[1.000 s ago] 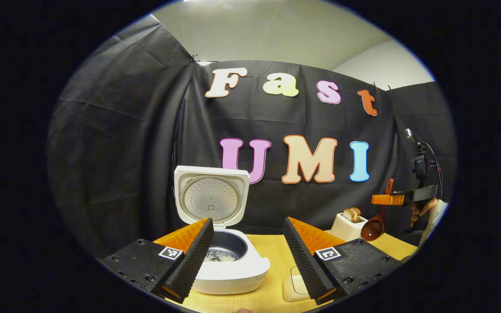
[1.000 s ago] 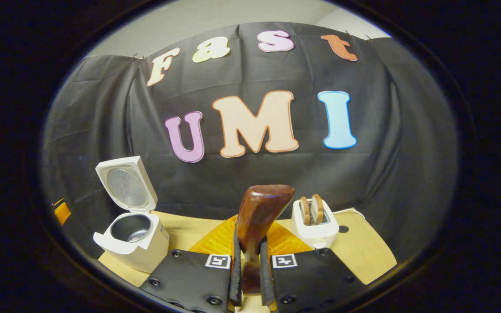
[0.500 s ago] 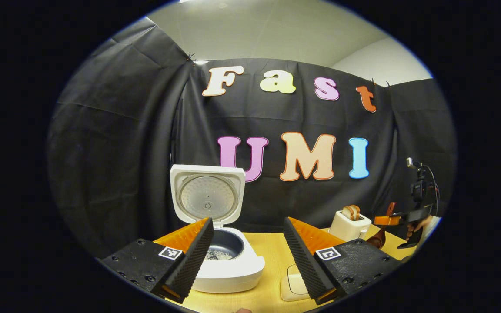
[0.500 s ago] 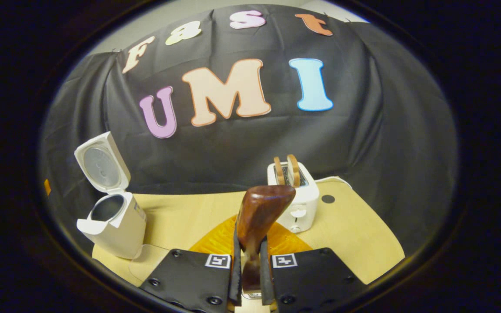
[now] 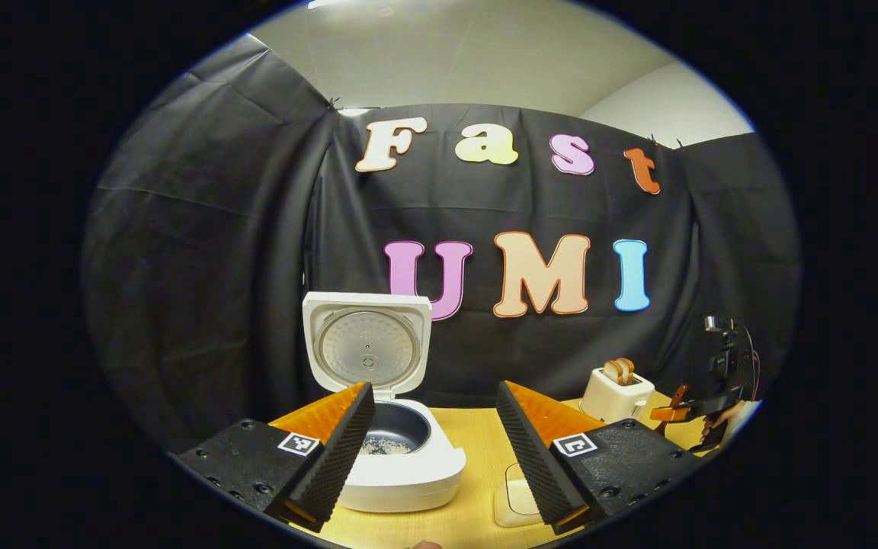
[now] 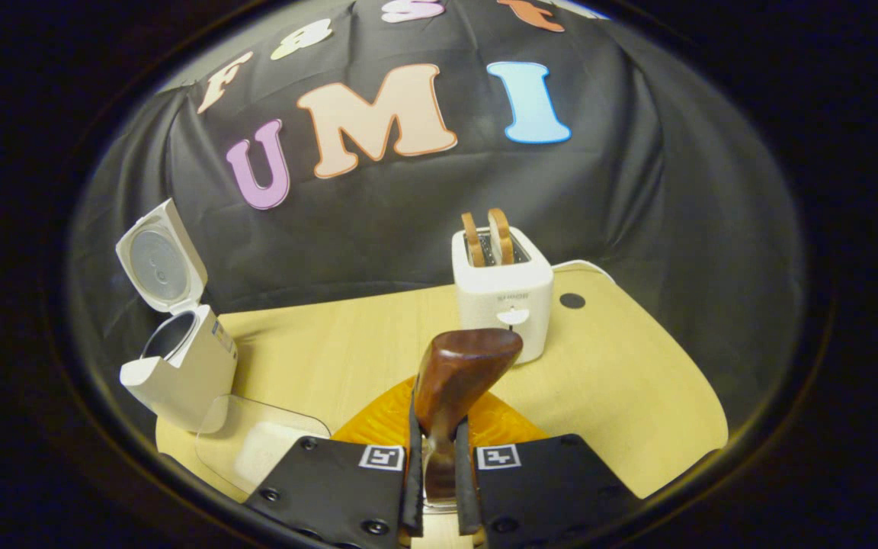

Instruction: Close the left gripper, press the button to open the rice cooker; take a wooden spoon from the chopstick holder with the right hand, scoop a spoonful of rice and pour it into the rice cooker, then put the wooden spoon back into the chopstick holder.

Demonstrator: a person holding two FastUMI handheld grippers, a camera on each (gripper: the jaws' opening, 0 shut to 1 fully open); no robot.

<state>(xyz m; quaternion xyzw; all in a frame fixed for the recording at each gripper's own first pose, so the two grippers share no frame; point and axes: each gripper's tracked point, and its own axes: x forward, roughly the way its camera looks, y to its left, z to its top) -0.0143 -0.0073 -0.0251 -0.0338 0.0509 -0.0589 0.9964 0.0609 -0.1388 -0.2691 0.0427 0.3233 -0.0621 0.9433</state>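
Mid-table: R tongs (image 6: 436, 488) clamp wooden spoon (image 6: 454, 377); L tongs (image 5: 435, 442) agape by rice cooker (image 5: 397, 450).

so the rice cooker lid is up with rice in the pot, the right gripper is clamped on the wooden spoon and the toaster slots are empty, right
Not quite: the toaster is not empty. The right gripper view shows two slices of bread standing up out of its slots. The rest holds: the rice cooker has its lid up with rice in the pot in the left gripper view, and the right gripper is clamped on the wooden spoon.
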